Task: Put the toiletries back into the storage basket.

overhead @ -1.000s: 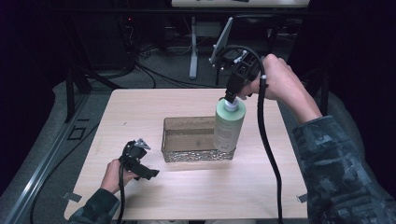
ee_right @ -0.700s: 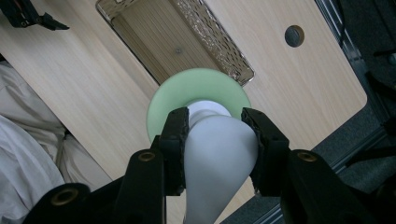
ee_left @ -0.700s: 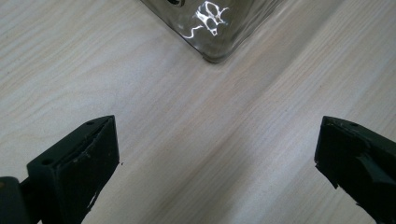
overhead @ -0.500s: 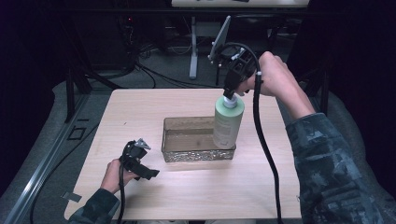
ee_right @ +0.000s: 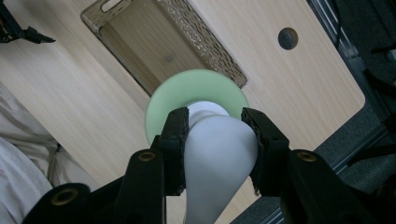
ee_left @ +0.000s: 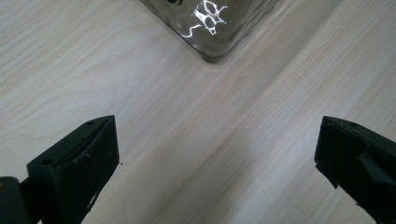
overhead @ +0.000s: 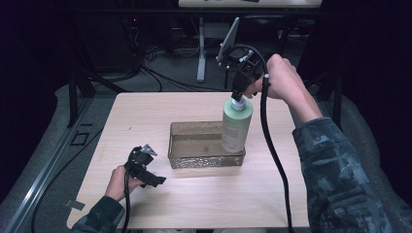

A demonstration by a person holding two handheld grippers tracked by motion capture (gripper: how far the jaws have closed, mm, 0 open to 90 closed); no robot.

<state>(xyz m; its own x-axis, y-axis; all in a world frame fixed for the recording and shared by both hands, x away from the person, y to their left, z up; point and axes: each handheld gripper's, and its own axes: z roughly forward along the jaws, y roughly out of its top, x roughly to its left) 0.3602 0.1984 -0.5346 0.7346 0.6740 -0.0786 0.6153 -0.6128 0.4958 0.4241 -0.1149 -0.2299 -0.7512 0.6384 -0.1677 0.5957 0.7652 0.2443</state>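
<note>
Pale wood desk (overhead: 145, 116): I see right claw (overhead: 237, 98) clamped on pale green pump bottle (overhead: 236, 125), lifted higher out of smoky plastic tray (overhead: 194, 158). Left claw (overhead: 145, 175) wide, idle.

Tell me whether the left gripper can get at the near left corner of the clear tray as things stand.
Probably yes. The left gripper is open on the table, and the tray corner lies just ahead of its jaws with bare wood between. The bottle sits at the tray's far end.
</note>
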